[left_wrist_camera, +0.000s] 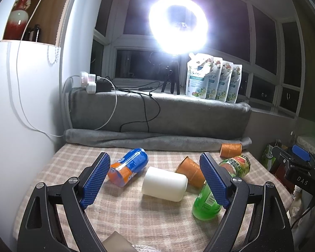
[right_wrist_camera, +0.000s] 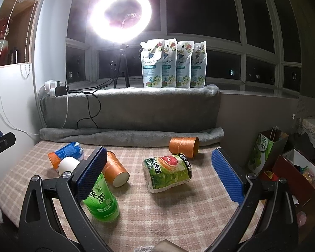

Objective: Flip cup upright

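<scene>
Several cups lie on their sides on the checked cloth (left_wrist_camera: 136, 216). A white cup (left_wrist_camera: 164, 184) lies between the fingers of my open left gripper (left_wrist_camera: 155, 178), just ahead of them. An orange paper cup (left_wrist_camera: 190, 174) lies right behind it; in the right wrist view this orange cup (right_wrist_camera: 115, 170) lies by the left finger. Another orange cup (left_wrist_camera: 231, 149) (right_wrist_camera: 184, 147) lies by the grey blanket roll. My right gripper (right_wrist_camera: 157, 172) is open and empty, with a green-and-red tea cup (right_wrist_camera: 168, 172) lying between its fingers, ahead of them.
A blue-and-orange bottle (left_wrist_camera: 128, 167) and a green tea bottle (right_wrist_camera: 101, 197) lie on the cloth. A grey blanket roll (right_wrist_camera: 132, 136) bounds the far edge, with pouches (right_wrist_camera: 172, 63) and a ring light (right_wrist_camera: 120, 10) above. A white wall (left_wrist_camera: 21, 126) stands left; bags (right_wrist_camera: 262, 153) stand right.
</scene>
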